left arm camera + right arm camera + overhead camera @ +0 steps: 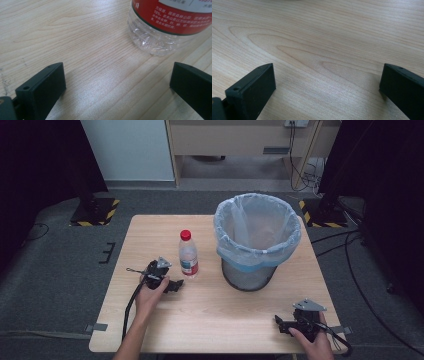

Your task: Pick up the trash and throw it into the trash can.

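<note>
Left gripper [117, 82] wide open near bottle [170, 27]

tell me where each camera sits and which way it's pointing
High view: fixed above the person's side, looking forward and down on the table, with the bottle, the lined bin, both forearms, the left gripper and right gripper.
Left gripper view: rides the left gripper, looking low along its open jaws at the bottle's base just ahead.
Right gripper view: rides the right gripper, looking along its open jaws at bare wood.
Shared: the high and left gripper views both show the bottle; all three show the tabletop.
</note>
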Demonstrator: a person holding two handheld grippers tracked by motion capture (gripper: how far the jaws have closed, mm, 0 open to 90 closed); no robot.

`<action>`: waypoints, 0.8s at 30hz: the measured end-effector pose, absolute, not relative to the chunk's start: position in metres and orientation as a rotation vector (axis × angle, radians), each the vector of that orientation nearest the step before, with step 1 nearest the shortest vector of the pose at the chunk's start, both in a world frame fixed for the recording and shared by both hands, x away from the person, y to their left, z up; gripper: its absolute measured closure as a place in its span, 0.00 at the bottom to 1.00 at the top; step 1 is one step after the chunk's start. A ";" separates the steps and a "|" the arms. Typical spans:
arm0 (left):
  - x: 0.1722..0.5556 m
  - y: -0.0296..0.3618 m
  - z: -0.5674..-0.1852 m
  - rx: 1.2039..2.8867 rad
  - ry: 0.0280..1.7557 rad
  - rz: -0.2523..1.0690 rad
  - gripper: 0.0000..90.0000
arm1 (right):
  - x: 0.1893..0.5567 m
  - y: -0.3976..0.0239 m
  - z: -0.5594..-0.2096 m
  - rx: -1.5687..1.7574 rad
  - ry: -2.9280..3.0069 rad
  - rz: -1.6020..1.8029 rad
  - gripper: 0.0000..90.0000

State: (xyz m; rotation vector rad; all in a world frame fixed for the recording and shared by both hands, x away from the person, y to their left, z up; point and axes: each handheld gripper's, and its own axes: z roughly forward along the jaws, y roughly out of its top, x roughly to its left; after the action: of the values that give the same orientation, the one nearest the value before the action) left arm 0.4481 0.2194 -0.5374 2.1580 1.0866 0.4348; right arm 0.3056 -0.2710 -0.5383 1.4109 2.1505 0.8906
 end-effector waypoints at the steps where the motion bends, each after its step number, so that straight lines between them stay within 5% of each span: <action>1: 0.448 0.219 -0.537 2.156 1.089 0.436 0.00 | 0.306 -0.271 -0.538 1.413 2.148 0.892 0.00; 24: 0.418 0.213 -0.511 2.105 0.969 0.503 0.03 | 0.305 -0.270 -0.538 1.415 2.145 0.891 0.00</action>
State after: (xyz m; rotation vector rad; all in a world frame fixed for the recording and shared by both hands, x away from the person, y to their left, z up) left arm 0.4176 0.2126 -0.5113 2.1049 0.9695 0.5032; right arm 0.3049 -0.2704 -0.5384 1.4147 2.1451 0.8908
